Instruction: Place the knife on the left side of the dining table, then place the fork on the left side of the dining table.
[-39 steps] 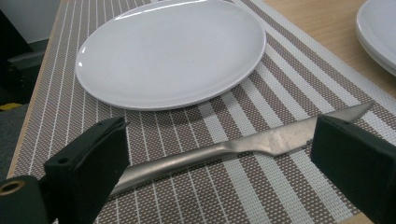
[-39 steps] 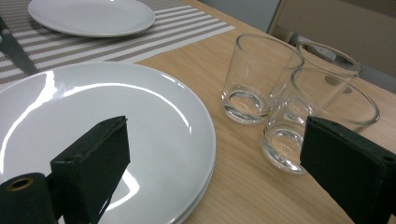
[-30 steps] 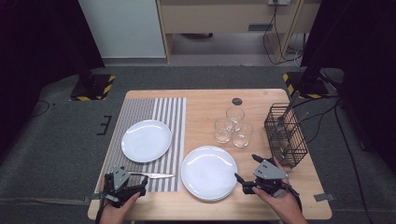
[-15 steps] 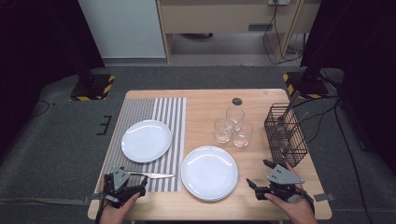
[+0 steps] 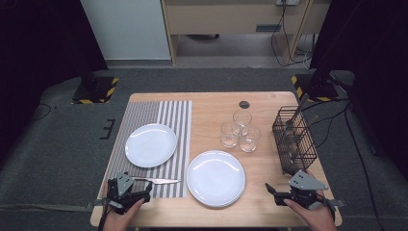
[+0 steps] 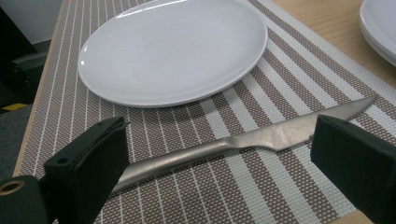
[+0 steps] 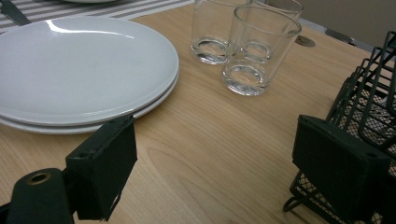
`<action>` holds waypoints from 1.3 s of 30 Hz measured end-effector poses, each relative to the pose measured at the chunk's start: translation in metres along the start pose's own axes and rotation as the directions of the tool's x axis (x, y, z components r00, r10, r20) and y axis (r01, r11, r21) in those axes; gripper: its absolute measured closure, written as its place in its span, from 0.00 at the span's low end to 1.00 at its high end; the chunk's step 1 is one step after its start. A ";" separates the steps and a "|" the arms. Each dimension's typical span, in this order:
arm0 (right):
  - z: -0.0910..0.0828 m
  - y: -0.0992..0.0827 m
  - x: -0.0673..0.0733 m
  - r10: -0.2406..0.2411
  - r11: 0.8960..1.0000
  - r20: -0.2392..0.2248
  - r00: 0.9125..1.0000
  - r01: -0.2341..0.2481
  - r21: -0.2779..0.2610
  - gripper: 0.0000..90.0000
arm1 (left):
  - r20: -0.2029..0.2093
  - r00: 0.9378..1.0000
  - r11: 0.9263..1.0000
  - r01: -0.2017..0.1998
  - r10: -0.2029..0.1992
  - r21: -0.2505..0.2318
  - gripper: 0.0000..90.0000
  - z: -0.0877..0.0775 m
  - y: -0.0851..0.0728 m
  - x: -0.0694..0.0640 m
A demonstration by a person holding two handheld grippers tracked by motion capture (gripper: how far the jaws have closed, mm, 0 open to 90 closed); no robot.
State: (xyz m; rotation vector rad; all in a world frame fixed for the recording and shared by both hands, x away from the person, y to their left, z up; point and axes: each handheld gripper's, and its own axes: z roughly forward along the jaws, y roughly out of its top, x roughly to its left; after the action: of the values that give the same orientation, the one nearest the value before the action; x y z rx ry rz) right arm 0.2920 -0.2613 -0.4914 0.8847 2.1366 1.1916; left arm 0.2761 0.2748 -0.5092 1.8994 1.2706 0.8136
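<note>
Knife (image 6: 243, 142) lying flat between the spread jaws of my released left claw (image 6: 219, 163); right claw (image 7: 229, 172) likewise released, beside basket (image 7: 369, 107).

Three plates (image 5: 150, 145), three glasses (image 5: 230, 134), one knife (image 5: 156, 181)

Knife (image 6: 243, 142): brushed metal. Plate (image 6: 173, 49): glossy white ceramic. Placemat (image 6: 289, 70): woven, striped. Table (image 7: 224, 140): smooth wood. Basket (image 5: 293, 139): black wire.

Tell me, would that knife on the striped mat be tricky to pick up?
Probably. The knife looks like smooth, stiff metal lying flat on the mat, so the left gripper's open fingers might slip. It seems unlikely to roll.
</note>
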 end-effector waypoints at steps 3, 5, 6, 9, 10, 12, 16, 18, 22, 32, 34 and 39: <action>-0.001 -0.002 -0.003 0.010 1.000 0.003 1.000 -0.010 0.004 0.16 | -0.001 1.000 1.000 0.002 -0.002 0.001 0.04 0.000 0.000 0.000; -0.002 -0.004 -0.005 0.017 1.000 0.004 1.000 -0.017 0.011 0.16 | -0.001 1.000 1.000 0.004 -0.004 -0.001 0.04 0.000 0.000 0.000; -0.002 -0.005 -0.006 0.019 1.000 0.005 1.000 -0.019 0.013 0.16 | -0.001 1.000 1.000 0.004 -0.004 -0.001 0.04 -0.001 0.000 0.001; -0.004 -0.007 -0.007 0.028 1.000 0.008 1.000 -0.028 0.014 0.16 | -0.001 1.000 1.000 0.004 -0.004 0.000 0.04 -0.001 0.000 0.001; -0.005 -0.008 -0.008 0.030 0.999 0.010 1.000 -0.030 0.012 0.16 | -0.001 1.000 1.000 0.004 -0.004 0.000 0.04 -0.001 0.000 0.001; -0.007 -0.008 -0.010 0.033 0.999 0.015 0.999 -0.033 0.006 0.16 | -0.001 1.000 1.000 0.003 -0.003 -0.001 0.04 -0.001 0.000 0.001; -0.012 -0.009 -0.014 0.048 0.999 0.026 0.999 -0.048 -0.002 0.16 | -0.001 1.000 1.000 0.003 -0.003 -0.003 0.04 -0.002 0.000 0.000; -0.015 -0.010 -0.016 0.053 0.999 0.032 0.998 -0.053 -0.005 0.16 | -0.002 1.000 1.000 0.003 -0.003 -0.006 0.04 -0.002 0.000 0.000; -0.023 -0.012 -0.020 0.066 0.998 0.047 0.997 -0.066 -0.007 0.17 | 0.000 1.000 1.000 0.001 -0.001 -0.005 0.04 -0.002 0.000 0.000; -0.042 -0.016 -0.030 0.116 0.993 0.077 0.990 -0.114 -0.030 0.20 | 0.002 1.000 1.000 0.004 -0.004 -0.013 0.04 -0.005 -0.001 0.001; -0.046 -0.017 -0.032 0.133 0.991 0.079 0.988 -0.130 -0.037 0.22 | 0.002 1.000 1.000 0.003 -0.003 -0.015 0.04 -0.005 0.000 0.001; -0.051 -0.017 -0.038 0.147 0.989 0.084 0.986 -0.145 -0.030 0.29 | 0.007 1.000 1.000 -0.005 0.005 -0.015 0.04 -0.004 0.000 -0.001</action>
State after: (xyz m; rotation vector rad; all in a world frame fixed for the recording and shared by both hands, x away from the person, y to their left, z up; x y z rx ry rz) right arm 0.2751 -0.3235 -0.4777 1.0784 2.0138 1.2242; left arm 0.2726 0.2748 -0.5068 1.8928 1.2530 0.8166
